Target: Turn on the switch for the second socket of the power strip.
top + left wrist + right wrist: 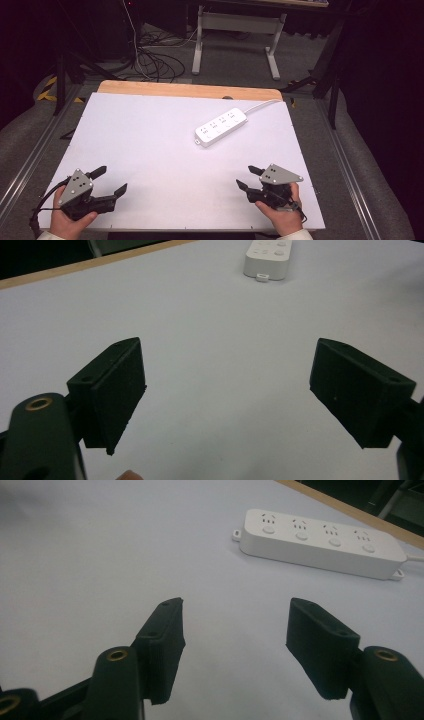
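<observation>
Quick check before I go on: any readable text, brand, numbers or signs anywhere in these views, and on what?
None can be read.
Power strip: no brand or lettering shows; its top carries four socket faces, each with a round button, no legible marks.
Grey plates on the left gripper and right gripper: black dots, no text.
White table: blank.

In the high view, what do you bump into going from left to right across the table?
Left black gripper → white power strip with four sockets → right black gripper, all on the white table.
</observation>
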### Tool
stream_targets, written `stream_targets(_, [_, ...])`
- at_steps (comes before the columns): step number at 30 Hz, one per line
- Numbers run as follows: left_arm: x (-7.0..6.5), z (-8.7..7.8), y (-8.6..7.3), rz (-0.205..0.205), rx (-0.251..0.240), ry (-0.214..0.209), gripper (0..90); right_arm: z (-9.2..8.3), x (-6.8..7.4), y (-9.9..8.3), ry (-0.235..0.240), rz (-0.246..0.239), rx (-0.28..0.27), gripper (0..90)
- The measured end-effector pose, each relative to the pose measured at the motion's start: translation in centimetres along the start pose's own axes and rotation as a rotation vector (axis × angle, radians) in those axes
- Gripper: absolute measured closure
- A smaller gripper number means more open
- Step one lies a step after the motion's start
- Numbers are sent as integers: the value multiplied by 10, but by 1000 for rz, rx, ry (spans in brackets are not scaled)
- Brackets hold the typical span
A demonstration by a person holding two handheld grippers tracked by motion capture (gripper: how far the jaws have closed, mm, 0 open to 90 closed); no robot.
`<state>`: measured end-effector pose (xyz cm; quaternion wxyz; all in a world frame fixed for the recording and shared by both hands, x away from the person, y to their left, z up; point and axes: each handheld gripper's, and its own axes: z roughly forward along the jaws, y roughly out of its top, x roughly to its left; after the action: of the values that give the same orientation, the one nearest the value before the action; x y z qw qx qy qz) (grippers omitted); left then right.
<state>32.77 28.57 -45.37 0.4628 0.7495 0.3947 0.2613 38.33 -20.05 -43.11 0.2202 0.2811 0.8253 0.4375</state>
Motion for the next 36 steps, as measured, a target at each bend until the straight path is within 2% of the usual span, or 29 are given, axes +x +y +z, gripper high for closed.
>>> stream_targets(11, [0, 0, 0, -4, 3, 8, 150, 6, -14, 25, 6, 25, 22, 409])
stream_targets(23, [0, 0, 0, -4, 3, 12, 150, 18, -23, 48, 13, 12, 29, 392])
stream_targets(29, [0, -1, 0, 0, 4, 14, 151, 25, -28, 67, 20, 8, 16, 400])
stream_targets(33, [1, -1, 0, 3, 9, 15, 151, 27, -29, 69, 21, 9, 18, 403])
stream_targets(36, [0, -1, 0, -4, 4, 13, 151, 30, -32, 70, 26, 14, 33, 445])
